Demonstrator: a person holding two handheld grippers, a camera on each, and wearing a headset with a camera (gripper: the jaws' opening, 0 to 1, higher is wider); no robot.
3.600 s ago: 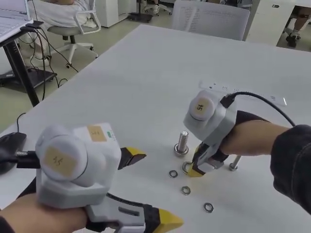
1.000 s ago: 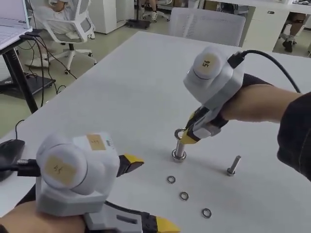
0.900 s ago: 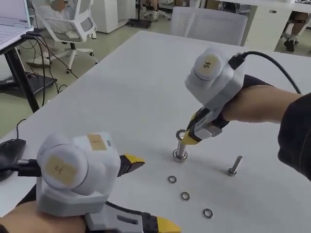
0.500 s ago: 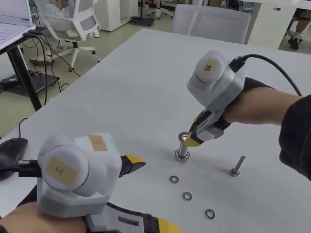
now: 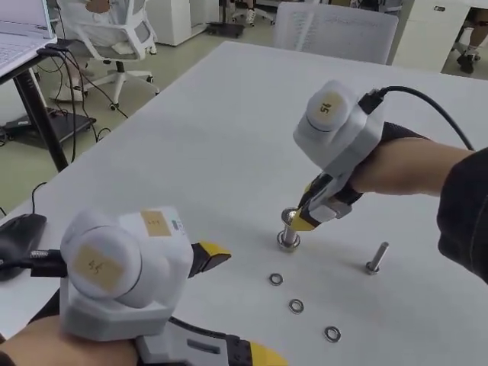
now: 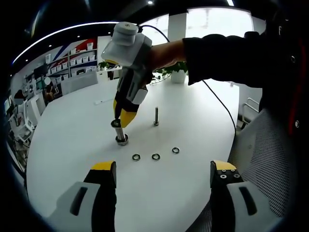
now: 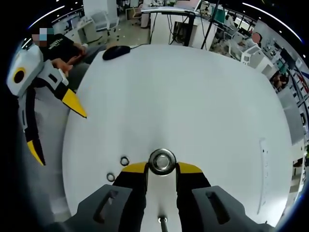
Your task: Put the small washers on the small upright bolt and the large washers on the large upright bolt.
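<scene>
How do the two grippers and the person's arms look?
Both the left gripper and right gripper have rounded pale-grey bodies, round tan stickers with digits, and black jaws tipped yellow. A black cable leaves the right one. The sleeve is dark.

Your right tool [image 5: 297, 222] and left tool [image 6: 163, 166] are pale grey, jaws black tipped yellow. The large washer [image 7: 162, 151], small washers [image 5: 296, 306], large bolt [image 5: 288, 236] and small bolt [image 5: 374, 258] are silver, the counter [image 5: 191, 130] white.
</scene>
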